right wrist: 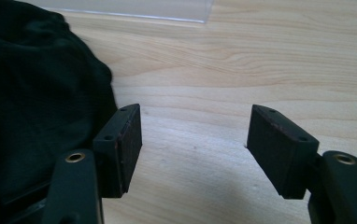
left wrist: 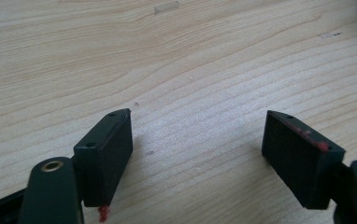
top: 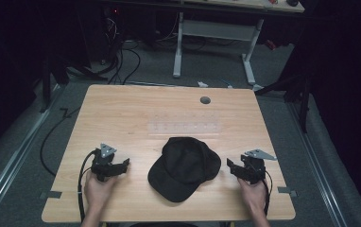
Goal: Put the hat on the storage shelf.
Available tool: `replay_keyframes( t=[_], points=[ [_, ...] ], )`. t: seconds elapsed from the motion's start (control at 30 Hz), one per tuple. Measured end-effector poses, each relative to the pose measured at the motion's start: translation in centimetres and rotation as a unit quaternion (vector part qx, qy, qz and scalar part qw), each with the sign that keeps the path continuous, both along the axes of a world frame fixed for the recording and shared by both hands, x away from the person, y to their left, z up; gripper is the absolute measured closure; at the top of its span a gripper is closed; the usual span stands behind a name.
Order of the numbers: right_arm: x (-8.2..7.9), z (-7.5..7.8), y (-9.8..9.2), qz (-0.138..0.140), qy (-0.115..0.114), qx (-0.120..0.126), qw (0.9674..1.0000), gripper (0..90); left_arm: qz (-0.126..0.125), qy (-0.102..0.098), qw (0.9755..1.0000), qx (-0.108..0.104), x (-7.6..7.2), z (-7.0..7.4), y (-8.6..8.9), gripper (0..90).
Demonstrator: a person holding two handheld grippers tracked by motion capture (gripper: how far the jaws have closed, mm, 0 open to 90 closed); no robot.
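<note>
Your black cap (top: pixel 184 166) lies flat on the worktop (top: pixel 122 109), near the middle of the front edge, brim pointing toward the front left. Your left gripper (top: pixel 122 165) rests just off the cap's left side, jaws spread wide over bare wood with nothing between them. Your right gripper (top: pixel 231 168) sits just beside the cap's right side, jaws likewise parted and empty; in the right gripper view the cap's fabric (right wrist: pixel 36 93) lies against the outside of its left jaw. You look to be at the approach, before any grasp. Next, bring a jaw pair astride the cap's edge and squeeze.
</note>
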State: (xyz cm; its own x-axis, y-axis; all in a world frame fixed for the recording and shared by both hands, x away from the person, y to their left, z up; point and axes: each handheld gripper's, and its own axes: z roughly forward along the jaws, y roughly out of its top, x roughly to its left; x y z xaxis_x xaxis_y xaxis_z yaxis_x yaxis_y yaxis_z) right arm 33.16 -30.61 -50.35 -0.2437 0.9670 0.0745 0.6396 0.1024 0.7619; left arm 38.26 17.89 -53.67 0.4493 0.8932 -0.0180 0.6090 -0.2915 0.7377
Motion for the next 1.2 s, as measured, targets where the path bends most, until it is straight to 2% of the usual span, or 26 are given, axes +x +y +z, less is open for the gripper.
replay_keyframes(
  t=[0.07,0.27,0.57,0.8,1.03,1.2],
  points=[
    [-0.4,0.4,0.1,0.004,0.0,0.009,1.0,35.8,0.0,0.0,1.0,0.0,0.0,0.0,0.0,25.0],
    [-1.2,1.8,0.7,0.026,-0.02,0.024,0.9992,35.1,0.0,0.0,1.0,0.0,0.0,0.0,0.0,25.1],
    [-1.5,4.0,3.0,0.071,-0.04,0.024,0.9964,32.1,0.0,0.0,1.0,-0.001,0.0,0.0,0.0,25.1],
    [-0.7,4.7,4.8,0.098,-0.037,0.019,0.9943,30.1,0.0,0.0,1.0,-0.001,0.0,0.0,0.0,25.2],
    [0.3,4.9,6.4,0.114,-0.022,0.024,0.9929,29.2,0.0,0.0,1.0,-0.001,0.0,0.0,0.0,25.2],
    [1.1,5.2,7.5,0.123,-0.025,0.021,0.9918,29.9,0.0,0.0,1.0,0.0,0.0,0.0,0.0,25.2]
  ],
)
